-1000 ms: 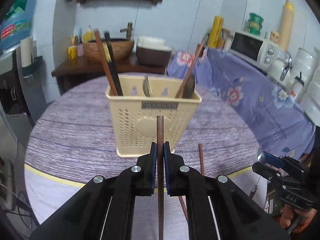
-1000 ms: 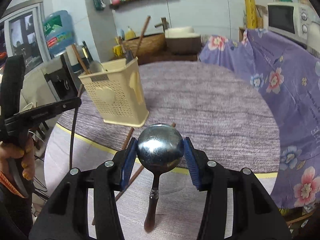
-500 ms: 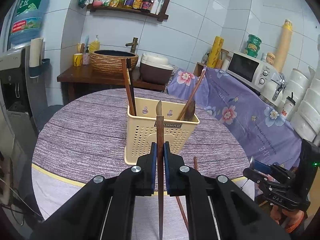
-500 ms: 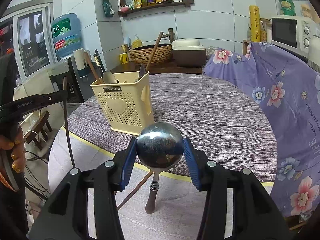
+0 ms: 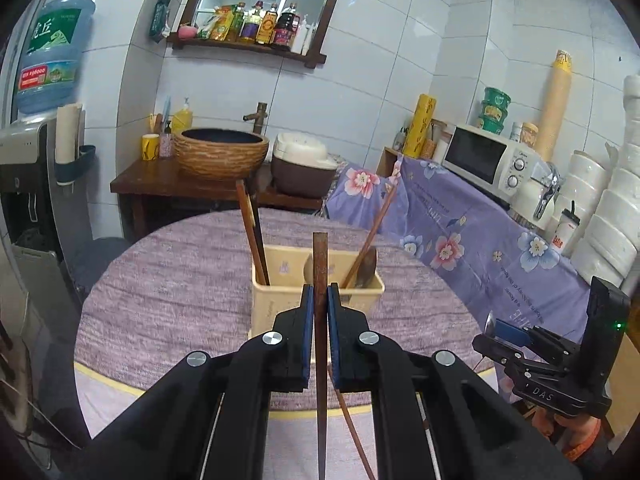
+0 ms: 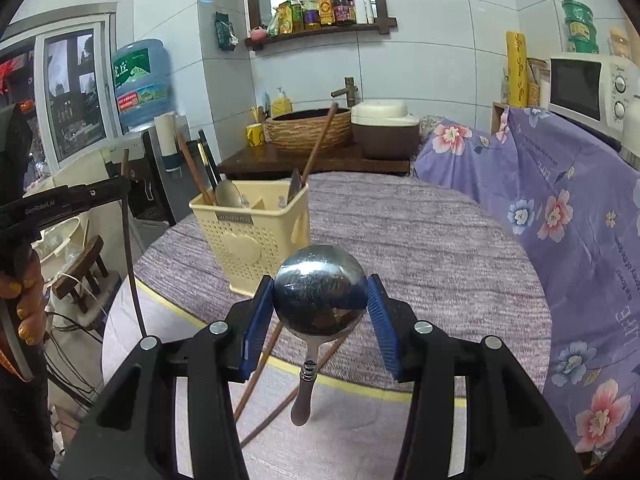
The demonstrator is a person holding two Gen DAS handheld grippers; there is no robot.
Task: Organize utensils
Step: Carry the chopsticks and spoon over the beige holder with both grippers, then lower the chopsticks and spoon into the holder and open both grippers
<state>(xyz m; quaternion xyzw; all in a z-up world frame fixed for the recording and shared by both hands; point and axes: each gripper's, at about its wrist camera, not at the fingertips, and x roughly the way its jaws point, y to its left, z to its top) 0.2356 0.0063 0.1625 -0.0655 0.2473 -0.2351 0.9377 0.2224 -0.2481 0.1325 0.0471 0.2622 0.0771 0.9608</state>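
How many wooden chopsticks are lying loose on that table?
2: one brown wooden chopstick and a second chopstick just right of it, both at the purple table's near edge below the right claw. The claws may hide others.

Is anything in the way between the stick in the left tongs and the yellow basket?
Nothing visible blocks it. The chopstick in the left tongs hangs in open air before the basket, whose front middle pocket looks free.

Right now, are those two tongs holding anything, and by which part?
Left tongs pinch a brown chopstick along its shaft. Right tongs clamp a metal spoon by its bowl.
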